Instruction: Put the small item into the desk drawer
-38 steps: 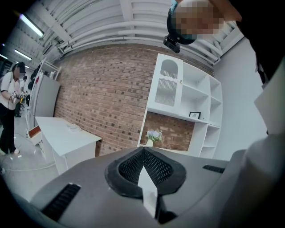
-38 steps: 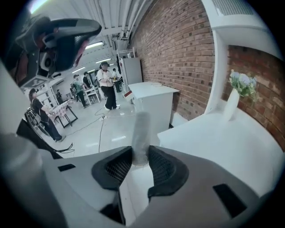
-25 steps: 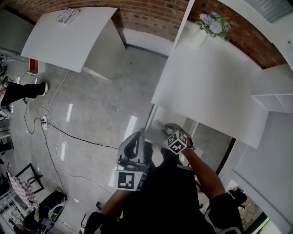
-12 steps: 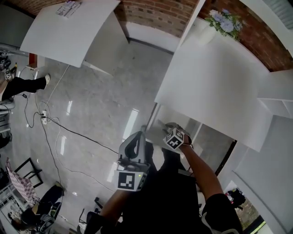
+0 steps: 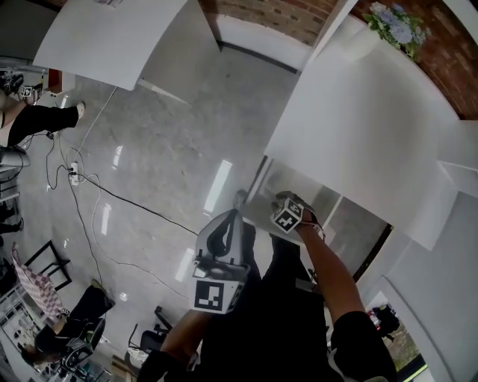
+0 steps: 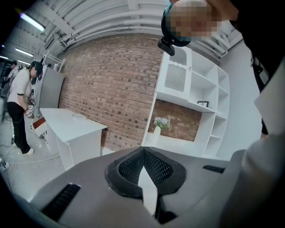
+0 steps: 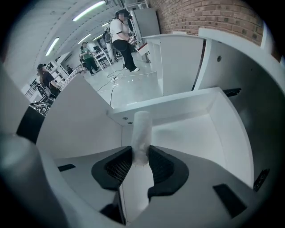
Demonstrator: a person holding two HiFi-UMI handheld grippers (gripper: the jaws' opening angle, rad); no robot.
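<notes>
My right gripper (image 7: 141, 149) is shut on a small pale, translucent tube (image 7: 142, 129) that sticks out past the pads. The tube hangs over the open white desk drawer (image 7: 196, 120), whose inside looks bare. In the head view the right gripper (image 5: 278, 203) reaches under the white desk (image 5: 358, 127), at the pulled-out drawer (image 5: 256, 214). My left gripper (image 5: 236, 203) is held just left of it and lower. Its jaws (image 6: 142, 150) meet at the tips with nothing between them, and they point away at the brick wall.
A second white desk (image 5: 112, 37) stands across the grey floor, and cables (image 5: 112, 201) trail over the floor at the left. A vase of flowers (image 5: 396, 22) sits at the desk's far end. White shelves (image 6: 196, 89) line the brick wall. A person (image 5: 37, 119) stands far left.
The head view has tipped, so the desks slid up and to the right. The right gripper with the tube has edged slightly toward the drawer. The left gripper has hardly moved.
</notes>
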